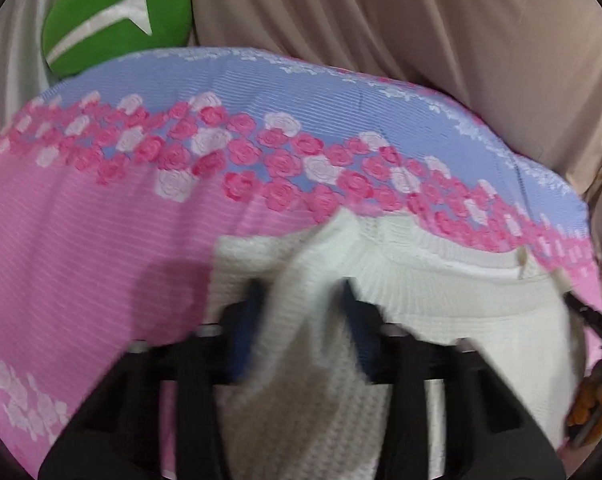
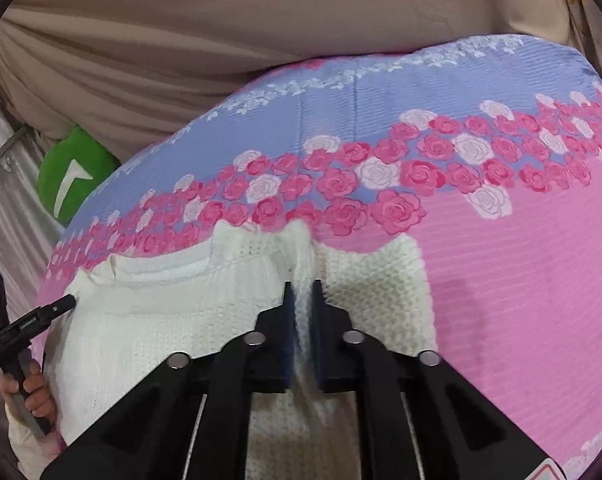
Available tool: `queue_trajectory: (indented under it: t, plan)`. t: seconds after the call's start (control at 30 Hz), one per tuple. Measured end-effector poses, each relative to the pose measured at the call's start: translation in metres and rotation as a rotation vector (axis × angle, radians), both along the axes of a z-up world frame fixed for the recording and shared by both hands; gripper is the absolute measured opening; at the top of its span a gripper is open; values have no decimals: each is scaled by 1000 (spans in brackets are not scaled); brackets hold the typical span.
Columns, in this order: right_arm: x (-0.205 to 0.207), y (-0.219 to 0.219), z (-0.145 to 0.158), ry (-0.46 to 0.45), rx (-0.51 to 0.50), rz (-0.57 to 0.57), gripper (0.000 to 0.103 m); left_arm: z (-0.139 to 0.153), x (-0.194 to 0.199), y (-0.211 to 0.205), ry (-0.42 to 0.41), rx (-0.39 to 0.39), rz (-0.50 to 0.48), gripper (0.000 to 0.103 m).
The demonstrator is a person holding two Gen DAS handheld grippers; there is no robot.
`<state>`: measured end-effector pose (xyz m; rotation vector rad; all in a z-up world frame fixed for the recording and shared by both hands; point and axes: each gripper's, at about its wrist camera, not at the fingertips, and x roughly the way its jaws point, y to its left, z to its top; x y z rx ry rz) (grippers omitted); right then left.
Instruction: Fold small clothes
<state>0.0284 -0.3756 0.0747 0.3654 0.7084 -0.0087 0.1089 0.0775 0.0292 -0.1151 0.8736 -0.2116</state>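
Observation:
A white knitted garment (image 1: 461, 288) lies on a pink and blue rose-print bed cover (image 1: 101, 220). In the left wrist view my left gripper (image 1: 301, 292) has a raised fold of the knit between its fingers; the frame is blurred. In the right wrist view the garment (image 2: 161, 320) spreads to the left, and my right gripper (image 2: 301, 292) is shut on a pinched ridge of it near its upper edge. The left gripper's body (image 2: 17, 332) shows at the garment's left edge, held by a hand.
A green cushion (image 1: 117, 20) with a white mark sits at the bed's far left corner; it also shows in the right wrist view (image 2: 75, 172). Beige draped fabric (image 2: 221, 40) hangs behind the bed. The bed cover (image 2: 521, 280) extends to the right.

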Motion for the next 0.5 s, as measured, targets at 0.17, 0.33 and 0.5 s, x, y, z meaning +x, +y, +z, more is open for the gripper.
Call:
queue_trajectory:
  t: [0.17,0.33,0.5]
  plan:
    - [-13,-30,9,-45,13,-93,7,-4,6,13,-16,-46,18,9]
    - [1,-50,-19,80,102,-108,6,-8,7,5,-56,12,24,12]
    - [-42,-15,20,-71,37,-151,19,17,-27,11,-126,19,51,21]
